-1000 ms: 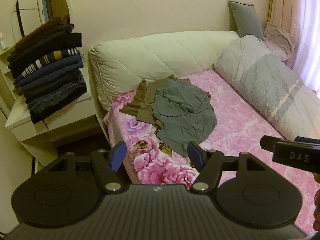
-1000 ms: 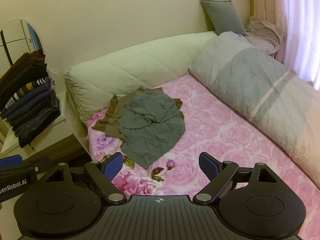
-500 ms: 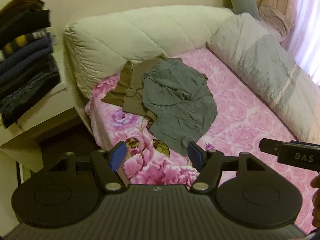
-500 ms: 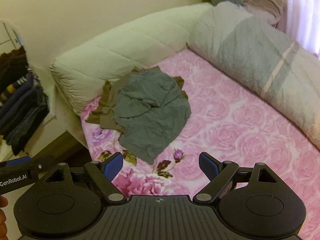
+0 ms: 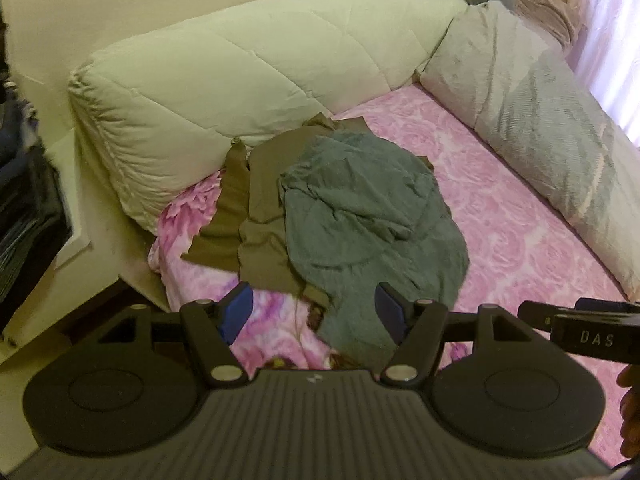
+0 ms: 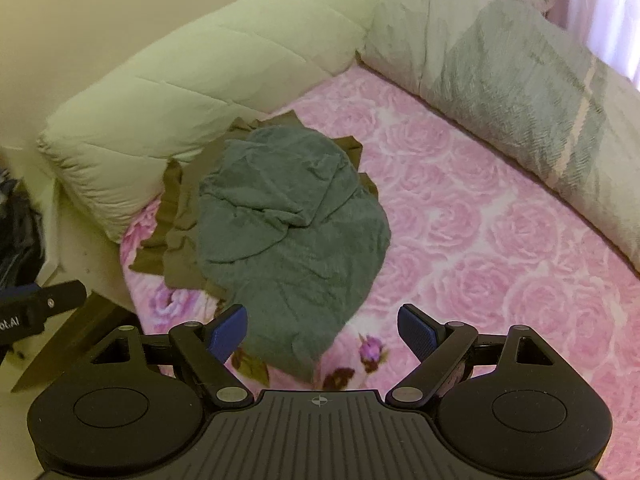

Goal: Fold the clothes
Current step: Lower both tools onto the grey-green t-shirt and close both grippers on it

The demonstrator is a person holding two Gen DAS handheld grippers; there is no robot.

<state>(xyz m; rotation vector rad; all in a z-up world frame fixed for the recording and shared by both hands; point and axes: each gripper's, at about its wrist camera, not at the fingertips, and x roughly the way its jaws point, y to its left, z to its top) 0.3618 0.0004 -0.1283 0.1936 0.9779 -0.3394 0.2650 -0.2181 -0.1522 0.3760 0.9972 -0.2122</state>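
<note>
Above the near edge of the grey-green garment (image 6: 292,216), both the right gripper (image 6: 322,330) and the left gripper (image 5: 314,312) hang wide and empty. The garment lies crumpled atop an olive garment (image 5: 260,216). Folding seems unstarted; next, pinching its hem.

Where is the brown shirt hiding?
In both wrist views the brown garment lies on the pink flowered bed, mostly under the grey-green garment, peeking out left, beside the cream quilt.

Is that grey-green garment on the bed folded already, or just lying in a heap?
In a heap. The grey-green garment is crumpled, with irregular creases and uneven edges, draped over an olive garment.
</note>
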